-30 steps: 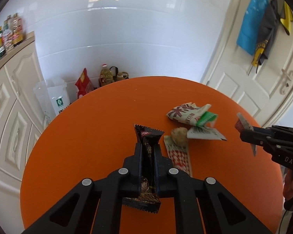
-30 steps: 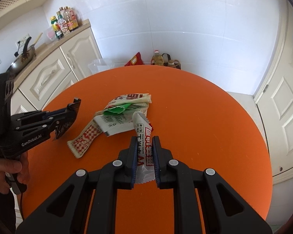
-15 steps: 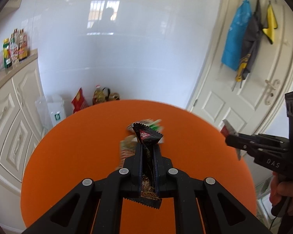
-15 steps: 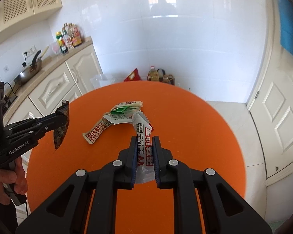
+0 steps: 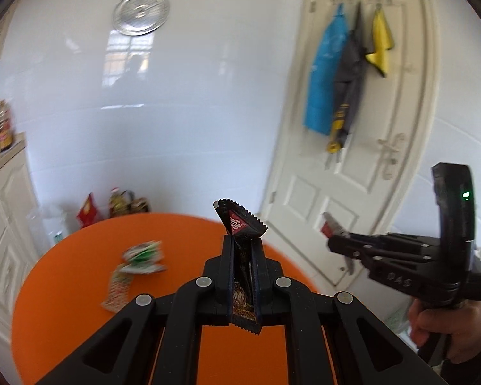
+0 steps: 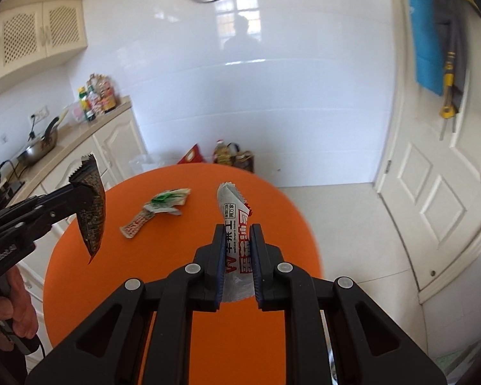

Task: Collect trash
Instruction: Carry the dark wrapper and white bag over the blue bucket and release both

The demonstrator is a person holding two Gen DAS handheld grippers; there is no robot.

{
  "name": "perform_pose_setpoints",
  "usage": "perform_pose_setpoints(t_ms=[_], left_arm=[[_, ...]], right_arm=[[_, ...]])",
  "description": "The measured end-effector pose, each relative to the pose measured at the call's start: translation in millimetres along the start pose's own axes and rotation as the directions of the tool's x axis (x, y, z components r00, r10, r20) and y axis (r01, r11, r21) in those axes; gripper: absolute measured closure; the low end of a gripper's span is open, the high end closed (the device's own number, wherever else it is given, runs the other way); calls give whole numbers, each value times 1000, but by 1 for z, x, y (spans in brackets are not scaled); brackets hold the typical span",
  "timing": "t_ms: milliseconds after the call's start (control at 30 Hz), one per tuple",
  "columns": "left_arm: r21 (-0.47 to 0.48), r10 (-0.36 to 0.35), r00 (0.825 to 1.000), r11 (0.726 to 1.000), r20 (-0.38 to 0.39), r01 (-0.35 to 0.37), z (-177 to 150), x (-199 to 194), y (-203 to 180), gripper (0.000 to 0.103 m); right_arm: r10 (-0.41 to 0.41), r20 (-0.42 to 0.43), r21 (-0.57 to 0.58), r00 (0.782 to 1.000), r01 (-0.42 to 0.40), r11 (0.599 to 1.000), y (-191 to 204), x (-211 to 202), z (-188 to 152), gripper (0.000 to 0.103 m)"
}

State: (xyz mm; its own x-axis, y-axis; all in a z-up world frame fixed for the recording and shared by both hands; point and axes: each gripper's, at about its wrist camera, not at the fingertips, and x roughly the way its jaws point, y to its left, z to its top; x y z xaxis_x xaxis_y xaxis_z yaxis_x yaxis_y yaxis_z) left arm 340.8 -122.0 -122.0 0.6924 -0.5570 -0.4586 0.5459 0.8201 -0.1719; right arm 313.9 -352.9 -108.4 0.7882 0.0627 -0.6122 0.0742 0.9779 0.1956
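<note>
Wrappers clamped in both claws

Your left gripper (image 5: 242, 243) is closed on a dark wrapper (image 5: 240, 224), frame center, above the orange table (image 5: 64, 288). Your right gripper (image 6: 237, 234) pinches a white-red wrapper (image 6: 234, 221), center. More wrappers (image 6: 157, 207) lie on the table, left of center, well apart from both grippers.

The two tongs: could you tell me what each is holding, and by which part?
Left tongs: dark wrapper, clamped across its middle. Right tongs: white wrapper with red print, also gripped mid-length, both ends sticking out.
</note>
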Motion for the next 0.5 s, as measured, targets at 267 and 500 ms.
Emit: perform_pose_setpoints(t_ms=[267,500], left_arm=[[88,-192,981,977,-15,193,-3,36,-69,98],[95,-340,927,929,-162,357,-35,92,-135,98]], right_arm=[[-154,32,116,988,149,982,-81,-63,-29,89],[-298,-50,251,953,301,920,-175,-92,-79,89]])
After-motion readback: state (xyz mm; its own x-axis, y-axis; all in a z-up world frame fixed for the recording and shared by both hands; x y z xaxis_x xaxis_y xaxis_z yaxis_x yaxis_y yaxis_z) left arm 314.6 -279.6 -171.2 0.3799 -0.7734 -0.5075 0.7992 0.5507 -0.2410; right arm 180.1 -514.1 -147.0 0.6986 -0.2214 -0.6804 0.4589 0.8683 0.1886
